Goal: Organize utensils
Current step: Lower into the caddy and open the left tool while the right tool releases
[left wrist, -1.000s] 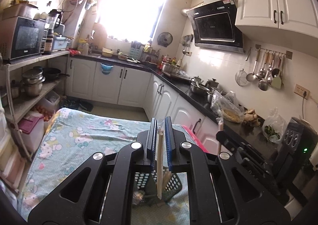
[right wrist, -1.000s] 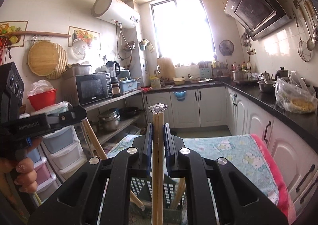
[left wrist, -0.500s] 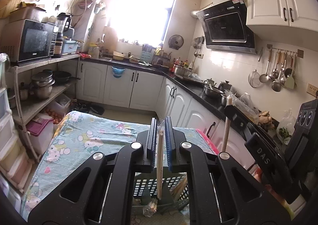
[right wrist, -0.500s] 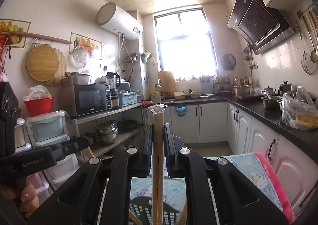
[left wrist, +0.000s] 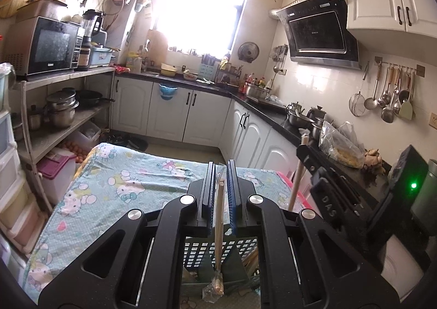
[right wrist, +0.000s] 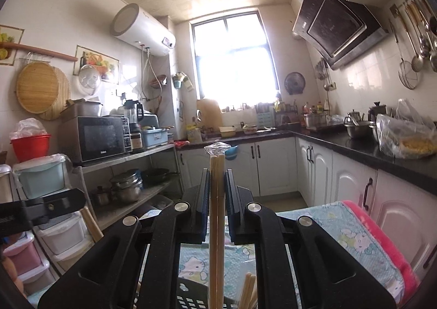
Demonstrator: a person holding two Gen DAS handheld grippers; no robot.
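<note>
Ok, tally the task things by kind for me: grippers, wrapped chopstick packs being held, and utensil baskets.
Grippers: 2, left gripper and right gripper
Wrapped chopstick packs held in jaws: 2, left pack and right pack
Perforated basket: 1
Total: 5

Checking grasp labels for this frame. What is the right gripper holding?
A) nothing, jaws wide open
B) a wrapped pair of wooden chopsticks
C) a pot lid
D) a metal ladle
B: in the right wrist view the right gripper is shut on a pair of wooden chopsticks in clear wrap, standing upright between the jaws, above the dark slotted basket.
</note>
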